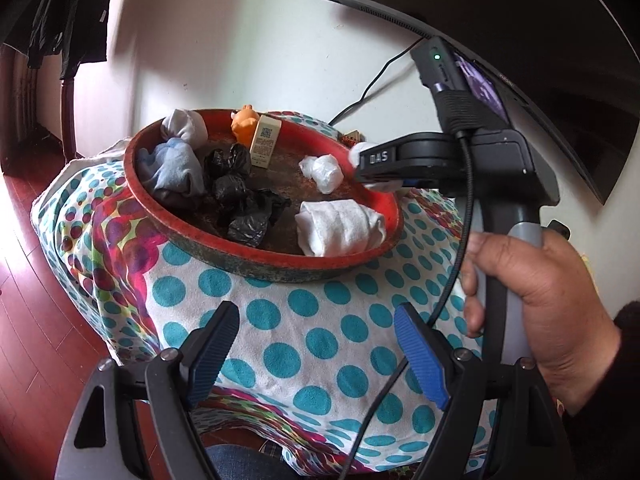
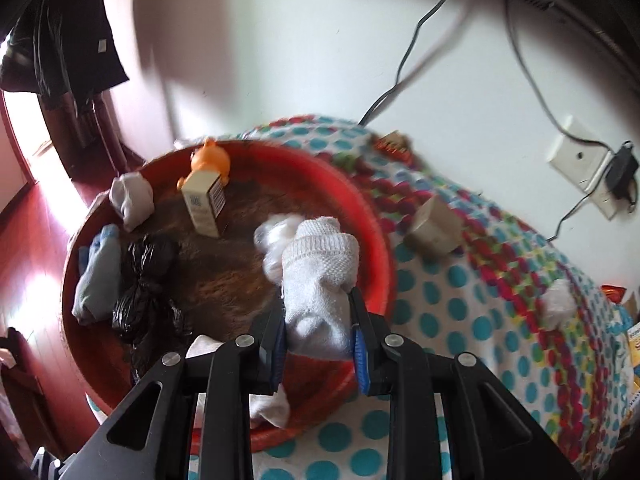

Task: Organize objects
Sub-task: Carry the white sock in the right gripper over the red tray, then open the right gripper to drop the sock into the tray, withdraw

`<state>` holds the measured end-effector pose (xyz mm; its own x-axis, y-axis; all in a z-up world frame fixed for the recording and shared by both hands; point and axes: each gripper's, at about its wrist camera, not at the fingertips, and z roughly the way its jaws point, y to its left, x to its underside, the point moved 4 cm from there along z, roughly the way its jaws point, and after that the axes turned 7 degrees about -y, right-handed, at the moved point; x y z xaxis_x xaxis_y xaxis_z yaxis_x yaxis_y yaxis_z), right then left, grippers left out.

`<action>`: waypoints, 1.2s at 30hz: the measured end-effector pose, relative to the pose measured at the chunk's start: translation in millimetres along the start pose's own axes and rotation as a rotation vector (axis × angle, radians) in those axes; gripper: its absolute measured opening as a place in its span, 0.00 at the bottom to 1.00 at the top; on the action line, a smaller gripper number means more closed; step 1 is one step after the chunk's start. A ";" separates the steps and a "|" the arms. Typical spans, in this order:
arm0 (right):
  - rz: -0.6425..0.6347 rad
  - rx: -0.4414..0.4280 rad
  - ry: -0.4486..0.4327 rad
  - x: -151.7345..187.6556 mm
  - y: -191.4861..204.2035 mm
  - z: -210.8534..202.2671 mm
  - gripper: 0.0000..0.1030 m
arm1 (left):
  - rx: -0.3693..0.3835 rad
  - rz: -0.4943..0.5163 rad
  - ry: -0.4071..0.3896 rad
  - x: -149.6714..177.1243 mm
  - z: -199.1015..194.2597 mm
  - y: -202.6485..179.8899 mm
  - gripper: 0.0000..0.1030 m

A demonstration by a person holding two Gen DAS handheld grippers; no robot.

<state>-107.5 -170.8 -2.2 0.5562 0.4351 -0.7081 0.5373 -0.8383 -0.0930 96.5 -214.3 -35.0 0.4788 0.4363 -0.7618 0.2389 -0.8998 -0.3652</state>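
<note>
1. The table (image 1: 280,344), draped in a dotted cloth, carries the red basin (image 2: 376,236) where everything is being gathered. Judging by the contents, your step is dropping the rolled white sock (image 2: 320,280) into it, so keep the right gripper (image 2: 320,340) over the basin's bare brown floor, not the rim.

2. Inside the basin already: a second white sock roll (image 1: 340,226), a blue sock bundle (image 1: 176,168), black plastic bags (image 1: 240,192), a clear plastic wad (image 1: 324,170), a cream carton (image 1: 266,140) and an orange toy (image 1: 244,118). Aim for the open patch between the bags and the wad so nothing gets knocked over.

3. The right jaws are clamped on the white sock across its lower half; the cuffed end sticks out forward beyond the tips, hanging above the basin's near-right side. Lower first, then release, since a soft roll may unfurl or snag on the ribbed pads.

4. Your left gripper (image 1: 316,344) has its jaws wide apart with nothing between them, held back over the cloth, well short of the basin.

5. Still out on the cloth: a small beige box (image 2: 434,226) and a white wad (image 2: 558,304), both well apart from either gripper.
</note>
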 end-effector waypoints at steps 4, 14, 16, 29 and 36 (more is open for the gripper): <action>-0.009 -0.042 0.026 7.3 9.5 13.8 0.24 | -0.007 -0.021 0.008 -0.1 3.3 4.4 0.79; 0.018 -0.085 0.054 17.7 12.1 35.4 0.26 | -0.012 -0.004 0.026 5.1 6.9 -0.4 0.79; 0.031 -0.091 0.054 18.3 10.6 37.4 0.27 | -0.015 0.000 0.029 5.3 7.6 -0.6 0.79; 0.111 0.150 -0.171 43.7 -134.8 -59.2 0.87 | 0.018 0.117 -0.091 -6.5 -12.0 -20.3 0.79; 0.431 0.458 -0.071 159.2 -310.6 -70.0 0.87 | 0.080 0.212 -0.106 0.5 -11.5 -56.2 0.80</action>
<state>-141.5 181.8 -37.1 0.6103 0.0172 -0.7920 -0.0602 -0.9959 -0.0680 93.1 -163.4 -8.8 0.4193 0.2380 -0.8761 0.0727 -0.9707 -0.2289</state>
